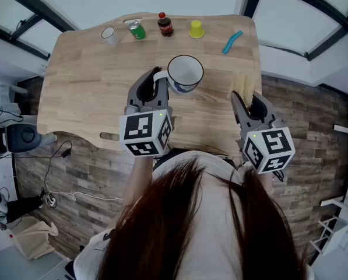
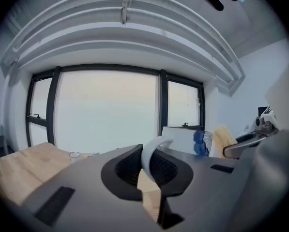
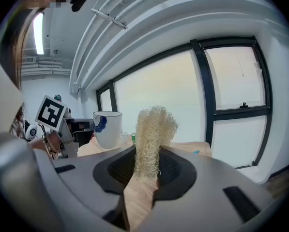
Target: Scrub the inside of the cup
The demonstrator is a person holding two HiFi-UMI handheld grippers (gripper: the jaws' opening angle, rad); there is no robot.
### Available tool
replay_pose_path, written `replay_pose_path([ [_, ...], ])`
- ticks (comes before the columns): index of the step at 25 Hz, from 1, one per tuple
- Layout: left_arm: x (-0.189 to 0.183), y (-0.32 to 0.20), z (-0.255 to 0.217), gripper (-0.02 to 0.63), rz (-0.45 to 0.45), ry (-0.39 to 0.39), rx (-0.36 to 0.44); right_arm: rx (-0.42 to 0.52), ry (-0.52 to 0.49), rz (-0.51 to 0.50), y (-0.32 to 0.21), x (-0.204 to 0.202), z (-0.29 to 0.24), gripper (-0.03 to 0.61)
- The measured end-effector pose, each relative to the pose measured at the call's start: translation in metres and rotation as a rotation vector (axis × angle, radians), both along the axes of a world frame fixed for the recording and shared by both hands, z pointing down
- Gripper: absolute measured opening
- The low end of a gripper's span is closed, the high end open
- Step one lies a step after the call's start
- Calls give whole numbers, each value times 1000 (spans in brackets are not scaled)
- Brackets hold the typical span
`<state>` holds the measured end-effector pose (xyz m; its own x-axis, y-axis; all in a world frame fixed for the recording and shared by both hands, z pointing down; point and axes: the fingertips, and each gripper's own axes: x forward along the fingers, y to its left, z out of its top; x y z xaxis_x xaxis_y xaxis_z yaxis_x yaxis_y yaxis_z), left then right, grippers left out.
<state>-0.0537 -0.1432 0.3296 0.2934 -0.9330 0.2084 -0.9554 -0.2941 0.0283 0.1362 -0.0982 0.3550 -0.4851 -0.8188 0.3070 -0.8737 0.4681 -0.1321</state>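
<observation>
Left gripper (image 1: 156, 85) jaws are clamped on the cup (image 1: 185, 72) handle (image 2: 152, 151), cup held upright over the worktop (image 1: 86, 86); right gripper (image 1: 248, 101) jaws are closed on the scrubber (image 3: 151, 139), not yet in the cup; under scrub pressure it could be twisted loose.

No legible text, brand name or number in any view.

Far edge of table (image 1: 86, 92):
- green can (image 1: 137, 29): printing present, too small to read.
- dark bottle (image 1: 165, 25), just right of the can: red label band, lettering not resolvable.

Only signs are black-and-white square markers, coded patterns without characters:
- on the near cube (image 1: 144, 132) of the left gripper (image 1: 155, 81), several faces.
- on the near cube (image 1: 269, 147) of the right gripper (image 1: 246, 101), several faces.
- right gripper view: one such marker (image 3: 51, 111) at left, beside the white cup (image 3: 108, 128). The cup's blue pattern carries no lettering.
</observation>
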Motion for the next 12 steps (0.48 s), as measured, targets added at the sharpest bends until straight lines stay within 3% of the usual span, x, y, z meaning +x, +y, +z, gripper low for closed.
replay_pose_path([
  [8,14,-5,-4,25,19,-13,6,27,-36,-30,0,2,-6,106],
  [12,20,-3,-6,25,27,-57,28,35,-43,-63,2,0,-8,106],
])
